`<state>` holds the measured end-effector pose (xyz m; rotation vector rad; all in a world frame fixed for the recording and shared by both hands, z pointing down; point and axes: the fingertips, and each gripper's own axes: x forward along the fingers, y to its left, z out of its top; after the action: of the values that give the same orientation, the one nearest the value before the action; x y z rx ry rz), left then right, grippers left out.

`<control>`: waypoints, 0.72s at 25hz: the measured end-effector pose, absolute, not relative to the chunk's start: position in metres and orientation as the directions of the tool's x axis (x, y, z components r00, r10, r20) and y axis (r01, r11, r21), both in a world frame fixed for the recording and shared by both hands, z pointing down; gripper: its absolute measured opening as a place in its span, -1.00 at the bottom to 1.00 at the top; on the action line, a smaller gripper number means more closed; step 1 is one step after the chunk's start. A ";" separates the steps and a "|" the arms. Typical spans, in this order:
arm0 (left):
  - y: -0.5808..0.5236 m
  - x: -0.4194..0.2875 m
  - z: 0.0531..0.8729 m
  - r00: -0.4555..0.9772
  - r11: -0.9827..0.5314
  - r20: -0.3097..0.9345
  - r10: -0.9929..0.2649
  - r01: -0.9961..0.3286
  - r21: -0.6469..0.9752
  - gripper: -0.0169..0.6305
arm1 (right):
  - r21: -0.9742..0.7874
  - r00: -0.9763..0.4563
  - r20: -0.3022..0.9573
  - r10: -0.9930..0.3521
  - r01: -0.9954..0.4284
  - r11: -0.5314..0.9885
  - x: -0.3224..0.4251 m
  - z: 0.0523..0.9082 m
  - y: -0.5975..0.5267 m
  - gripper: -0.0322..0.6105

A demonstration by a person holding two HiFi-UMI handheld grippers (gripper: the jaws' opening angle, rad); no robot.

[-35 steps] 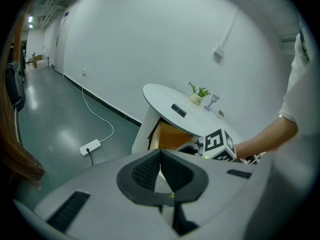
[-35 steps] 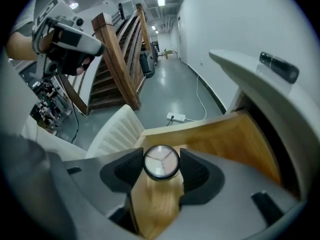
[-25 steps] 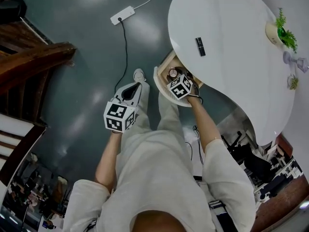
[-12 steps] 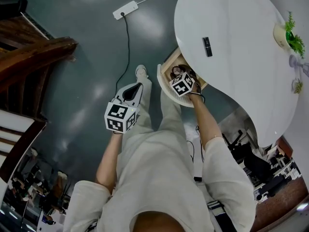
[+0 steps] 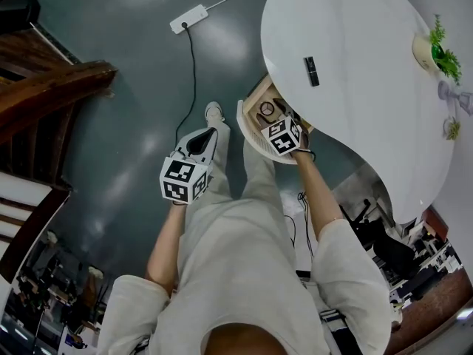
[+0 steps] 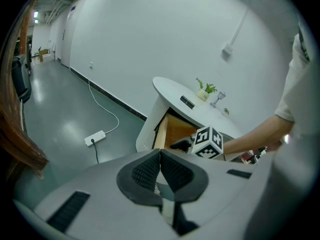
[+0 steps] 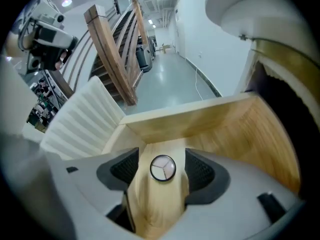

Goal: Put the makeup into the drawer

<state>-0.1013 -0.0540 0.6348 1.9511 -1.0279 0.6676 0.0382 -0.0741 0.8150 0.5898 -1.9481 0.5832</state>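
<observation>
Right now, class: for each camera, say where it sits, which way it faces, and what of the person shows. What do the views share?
Head view: on the person's head, facing steeply down; shows arms, legs, left gripper, and right gripper over the open drawer.
Left gripper view: rides the left gripper, jaws shut, facing the white table; shows the right forearm.
Right gripper view: looks down into the drawer; jaws have just been opening, round compact between them, unpressed.
Shared: all three show the drawer.

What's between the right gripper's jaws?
A round makeup compact on the drawer floor, clear of the jaws, which have just been opening; the right gripper view shows it.
</observation>
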 end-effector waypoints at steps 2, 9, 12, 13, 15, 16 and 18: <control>-0.056 -0.096 0.631 0.533 -0.345 0.735 -0.419 -0.842 0.415 -0.91 | -0.143 -0.432 0.882 -0.190 -0.627 0.766 0.037 0.795 -0.075 -0.02; -0.064 -0.080 0.620 0.549 -0.377 0.714 -0.435 -0.831 0.410 -0.91 | -0.124 -0.518 0.800 -0.303 -0.637 0.761 0.026 0.725 -0.072 -0.12; -0.066 -0.074 0.613 0.556 -0.393 0.704 -0.442 -0.825 0.405 -0.91 | -0.128 -0.557 0.750 -0.357 -0.652 0.747 0.020 0.688 -0.072 -0.14; -0.066 -0.073 0.610 0.558 -0.399 0.701 -0.444 -0.824 0.403 -0.91 | -0.132 -0.570 0.730 -0.377 -0.659 0.741 0.018 0.674 -0.073 -0.14; -0.067 -0.070 0.606 0.562 -0.409 0.698 -0.444 -0.820 0.400 -0.91 | -0.133 -0.592 0.690 -0.417 -0.669 0.731 0.017 0.646 -0.075 -0.15; -0.067 -0.069 0.605 0.563 -0.413 0.697 -0.445 -0.819 0.398 -0.91 | -0.125 -0.598 0.672 -0.438 -0.674 0.728 0.018 0.633 -0.078 -0.16; -0.071 -0.067 0.602 0.563 -0.416 0.692 -0.451 -0.819 0.395 -0.91 | -0.100 -0.591 0.646 -0.483 -0.693 0.714 0.025 0.609 -0.090 -0.16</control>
<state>-0.0670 -0.0710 0.6016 2.0636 -1.0145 0.6404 0.0249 -0.0904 0.6091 0.8910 -2.3199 0.4592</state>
